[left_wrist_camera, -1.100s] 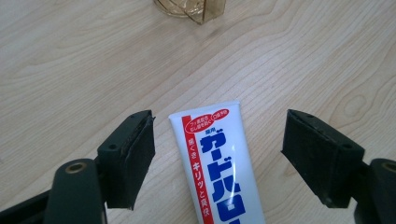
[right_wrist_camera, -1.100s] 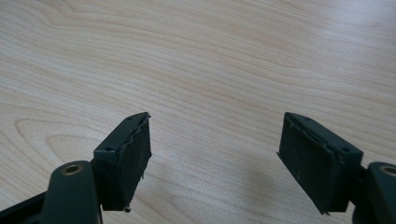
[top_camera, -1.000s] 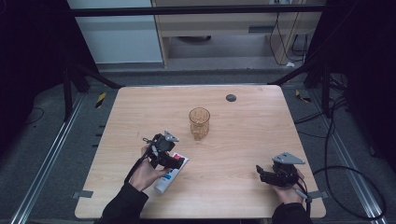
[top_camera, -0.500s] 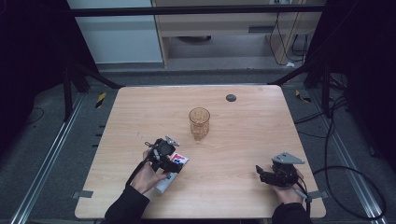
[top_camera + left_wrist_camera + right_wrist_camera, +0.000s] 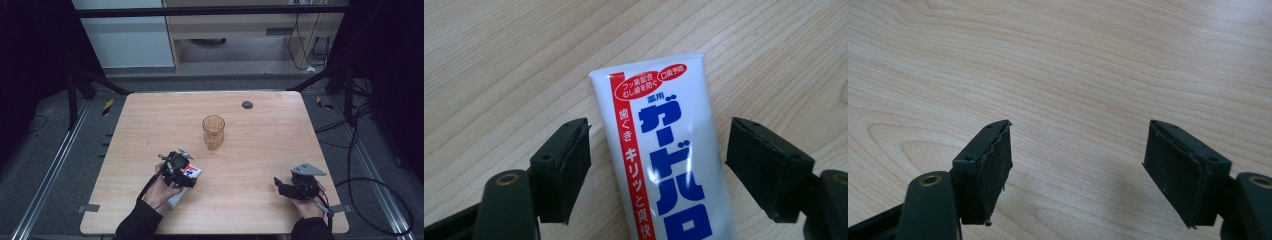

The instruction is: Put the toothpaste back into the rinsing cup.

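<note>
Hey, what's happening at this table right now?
A person holds a gripper in each hand over a light wooden table. The left gripper sits with open jaws either side of a white toothpaste tube with red and blue lettering, not yet clamped. The right gripper is open over bare wood. An amber glass cup stands mid-table.

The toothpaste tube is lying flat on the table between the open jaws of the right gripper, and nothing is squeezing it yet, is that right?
Not quite: it is the left gripper, not the right. The left gripper view shows the toothpaste tube lying flat on the table between its open jaws, unsqueezed. In the right gripper view, the right gripper has bare wood between its open jaws.
</note>
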`<move>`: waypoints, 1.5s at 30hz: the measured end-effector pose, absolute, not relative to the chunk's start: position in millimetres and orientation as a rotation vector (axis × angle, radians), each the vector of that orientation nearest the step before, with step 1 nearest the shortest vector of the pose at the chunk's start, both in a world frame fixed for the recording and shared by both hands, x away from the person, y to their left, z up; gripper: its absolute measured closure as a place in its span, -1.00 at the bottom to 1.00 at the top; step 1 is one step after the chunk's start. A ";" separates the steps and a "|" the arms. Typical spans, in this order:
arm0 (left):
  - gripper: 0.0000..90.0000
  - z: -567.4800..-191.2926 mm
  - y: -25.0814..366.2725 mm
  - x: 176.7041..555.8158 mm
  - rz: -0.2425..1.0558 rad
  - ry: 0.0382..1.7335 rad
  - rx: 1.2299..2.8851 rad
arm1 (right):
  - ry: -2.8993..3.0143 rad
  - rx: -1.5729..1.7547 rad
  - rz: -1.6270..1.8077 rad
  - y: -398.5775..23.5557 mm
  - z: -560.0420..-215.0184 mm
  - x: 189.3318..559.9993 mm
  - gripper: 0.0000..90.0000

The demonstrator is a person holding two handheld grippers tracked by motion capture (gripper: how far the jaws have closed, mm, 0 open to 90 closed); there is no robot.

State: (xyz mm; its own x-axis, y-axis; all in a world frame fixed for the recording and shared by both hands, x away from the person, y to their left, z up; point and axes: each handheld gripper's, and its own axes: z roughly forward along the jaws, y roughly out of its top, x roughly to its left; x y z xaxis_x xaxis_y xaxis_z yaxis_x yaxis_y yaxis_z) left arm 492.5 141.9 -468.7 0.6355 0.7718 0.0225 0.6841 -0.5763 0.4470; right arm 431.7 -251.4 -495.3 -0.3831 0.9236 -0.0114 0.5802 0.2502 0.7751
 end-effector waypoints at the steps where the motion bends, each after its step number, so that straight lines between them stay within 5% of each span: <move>1: -0.46 -468.7 141.9 492.5 0.301 1.153 2.459 | 2.057 1.365 0.967 -251.4 -495.3 431.7 -0.40; 35: -0.05 -471.2 141.9 490.0 0.235 1.195 2.471 | 2.059 1.368 0.960 -252.4 -495.3 432.3 -0.40; 45: 0.33 -463.5 145.6 486.6 0.217 1.186 2.448 | 2.060 1.365 0.963 -253.2 -495.1 432.3 -0.40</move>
State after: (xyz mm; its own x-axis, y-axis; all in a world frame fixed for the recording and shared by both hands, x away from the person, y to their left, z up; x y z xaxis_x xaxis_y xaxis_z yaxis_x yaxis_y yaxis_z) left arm 486.6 145.6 -463.5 0.6259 0.7790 -0.0376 0.7154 -0.5542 0.4256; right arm 432.3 -253.2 -495.1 -0.3837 0.9234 -0.0139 0.5817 0.2533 0.7729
